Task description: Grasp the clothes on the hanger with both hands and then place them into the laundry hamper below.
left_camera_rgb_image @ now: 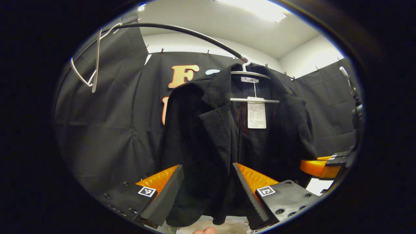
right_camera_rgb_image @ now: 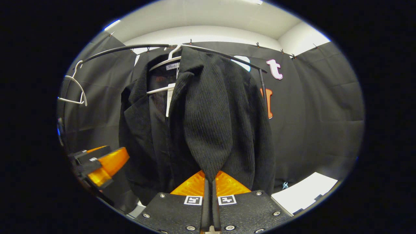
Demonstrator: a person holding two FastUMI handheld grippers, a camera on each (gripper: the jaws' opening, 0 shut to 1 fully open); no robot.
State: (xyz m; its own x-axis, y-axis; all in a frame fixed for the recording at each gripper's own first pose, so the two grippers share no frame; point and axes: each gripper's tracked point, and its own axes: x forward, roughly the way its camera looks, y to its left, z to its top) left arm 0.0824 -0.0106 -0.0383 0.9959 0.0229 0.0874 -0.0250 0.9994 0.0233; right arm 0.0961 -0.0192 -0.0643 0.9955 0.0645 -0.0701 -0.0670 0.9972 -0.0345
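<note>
A black jacket [left_camera_rgb_image: 208, 136] was seen hung on a white hanger [left_camera_rgb_image: 255, 99], which was hooked over a dark curved rail [left_camera_rgb_image: 182, 31] in front of the booth's black cloth wall. A white tag [left_camera_rgb_image: 256, 115] was hung inside the jacket's open collar, below the hanger's bar. In the left gripper view, the left gripper [left_camera_rgb_image: 208, 191] was held low in front of the jacket with its jaws spread wide; the jacket's lower front and lapel edge were framed between the two fingers, though whether either finger touched the cloth could not be told. At the right edge of that view, part of the right gripper [left_camera_rgb_image: 325, 164] was seen beside the jacket's sleeve. In the right gripper view, the right gripper [right_camera_rgb_image: 210, 195] was shown with its jaws pressed nearly together, and a hanging fold of the jacket [right_camera_rgb_image: 208, 130] was pinched between them at its lower tip. The left gripper [right_camera_rgb_image: 100, 165] was seen at the left of that view, near the jacket's other side. A second hanger [right_camera_rgb_image: 74, 91], bare, was hung farther along the rail, well apart from the jacket. A white sheet [right_camera_rgb_image: 304, 193] was seen low to the right.
</note>
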